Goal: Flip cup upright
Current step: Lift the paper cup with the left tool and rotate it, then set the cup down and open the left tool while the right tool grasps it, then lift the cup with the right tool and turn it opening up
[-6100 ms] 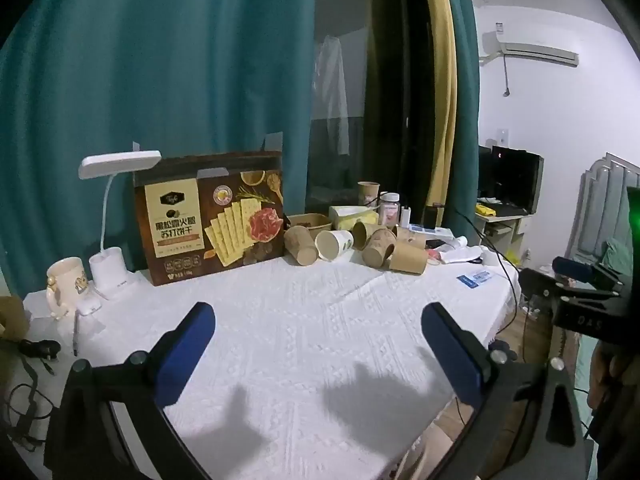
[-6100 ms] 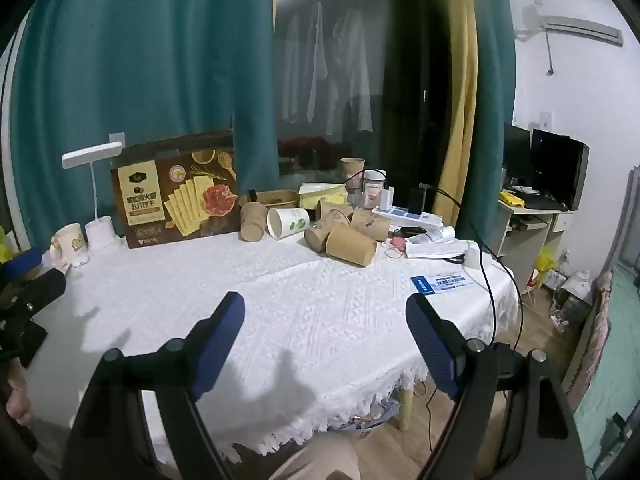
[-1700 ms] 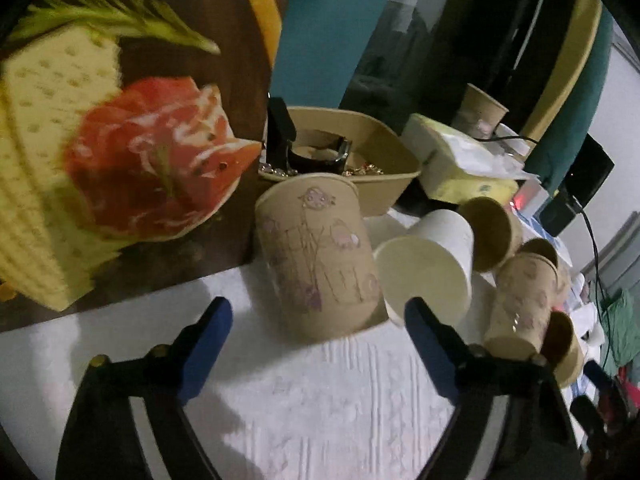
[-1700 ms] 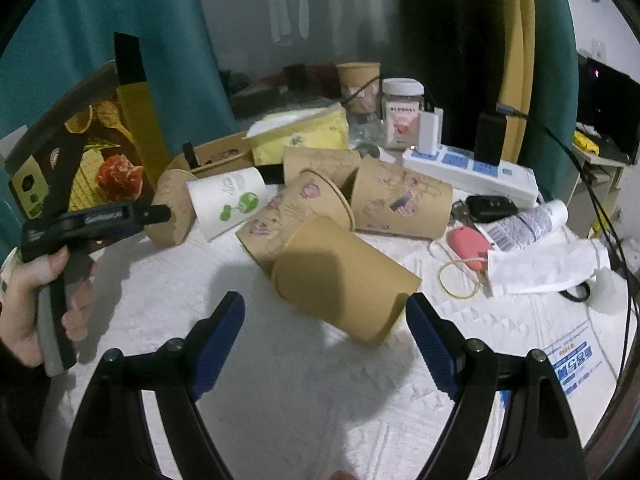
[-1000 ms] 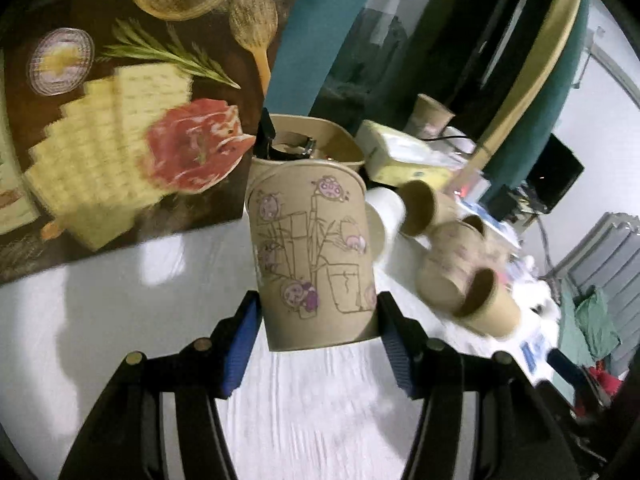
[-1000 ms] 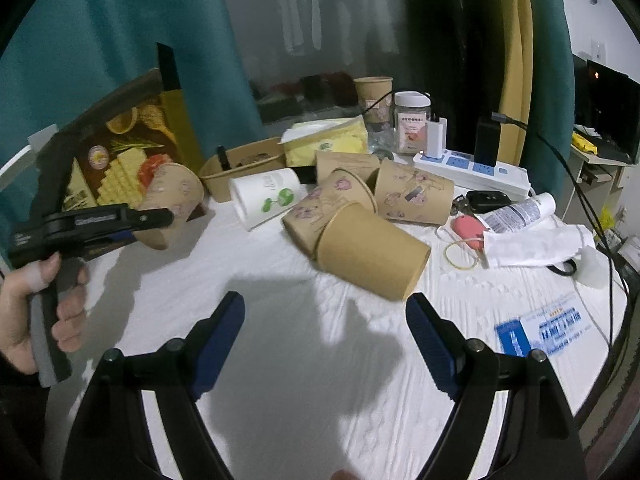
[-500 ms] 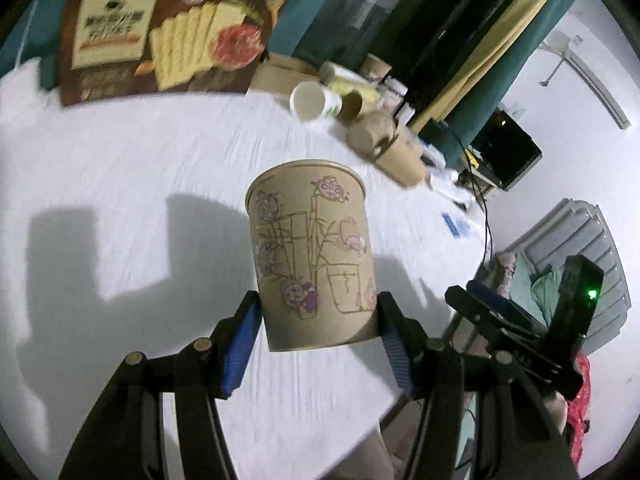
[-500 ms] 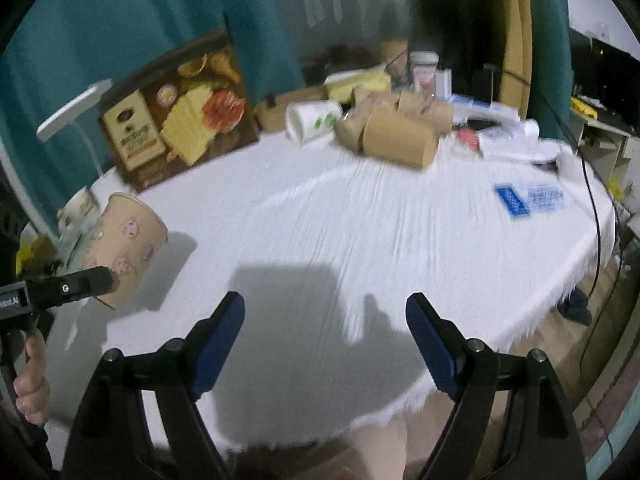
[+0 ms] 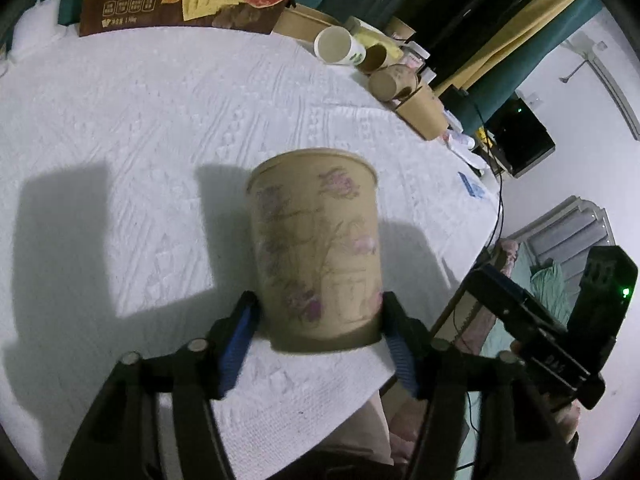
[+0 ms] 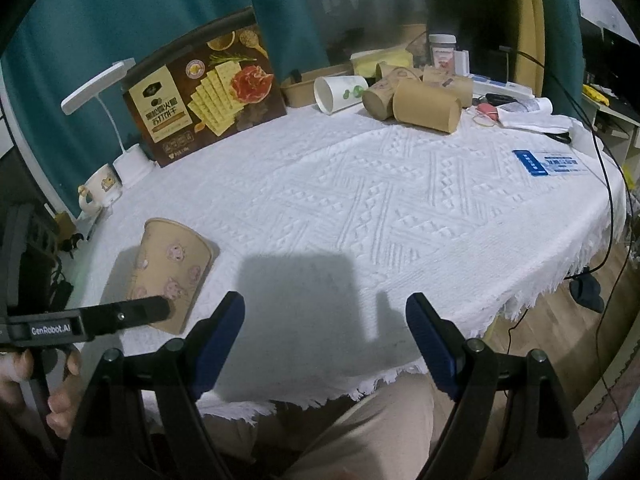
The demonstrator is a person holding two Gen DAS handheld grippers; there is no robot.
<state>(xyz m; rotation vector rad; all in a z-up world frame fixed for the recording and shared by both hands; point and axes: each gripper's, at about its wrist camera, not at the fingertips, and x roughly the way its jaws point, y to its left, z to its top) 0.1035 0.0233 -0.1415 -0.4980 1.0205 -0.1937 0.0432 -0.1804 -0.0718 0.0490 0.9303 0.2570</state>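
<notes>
The left gripper (image 9: 320, 320) clamps the brown paper cup with pink cartoon prints (image 9: 316, 256) near its base — rim up, long axis tilted slightly, over the white tablecloth's (image 10: 360, 200) near-left edge. The right gripper (image 10: 325, 338) hovers, jaws apart.

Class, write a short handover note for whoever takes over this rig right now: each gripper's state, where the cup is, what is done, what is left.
Left gripper: shut on the cup, fingers near its base.
Right gripper: open, holds nothing, over the near edge of the table.
Cup: rim up but tilted in the right wrist view, low over the near-left cloth; whether its base touches cannot be told.
Other cups lie on their sides at the far edge.
Done: cup picked up and turned rim-up.
Left: level it, set it down, open the left gripper.
</notes>
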